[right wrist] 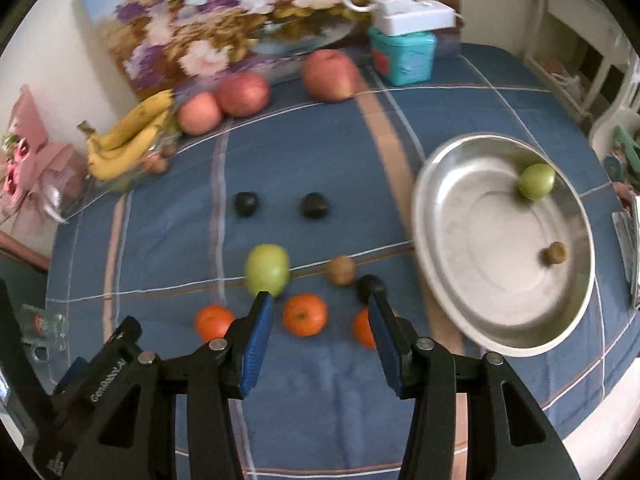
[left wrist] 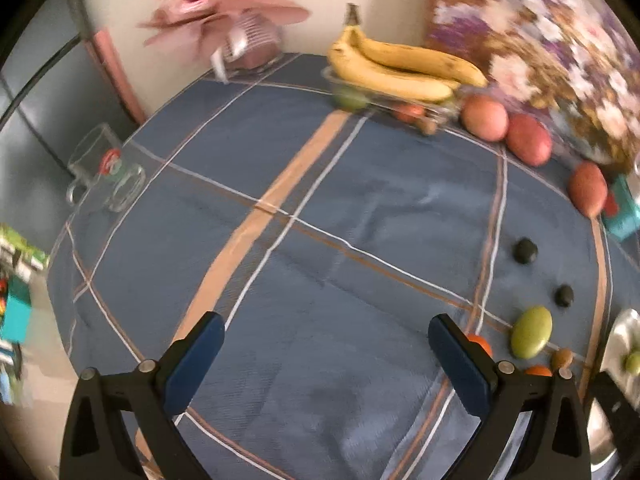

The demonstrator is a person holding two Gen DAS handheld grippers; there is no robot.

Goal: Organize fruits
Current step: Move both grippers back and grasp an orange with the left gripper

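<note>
In the right wrist view, my right gripper (right wrist: 320, 300) is open just above the blue checked tablecloth. An orange (right wrist: 305, 314) lies on the cloth between its blue pads, untouched. Two more oranges (right wrist: 214, 322) (right wrist: 362, 328) flank it, the right one partly hidden by a finger. A green fruit (right wrist: 267, 270), a brown kiwi (right wrist: 341, 269) and three dark fruits (right wrist: 315, 205) lie beyond. The metal bowl (right wrist: 480, 240) at right holds a green fruit (right wrist: 536, 181) and a small brown one (right wrist: 555, 253). My left gripper (left wrist: 324, 324) stands wide open over bare cloth, holding nothing.
Bananas (left wrist: 400, 68) rest on a clear tray at the back, with three red apples (left wrist: 484, 118) beside it. A floral painting (right wrist: 240, 20) leans on the wall. A teal box (right wrist: 402, 56), a glass mug (left wrist: 104, 172) and a pink bouquet (left wrist: 224, 4) stand near the table's edges.
</note>
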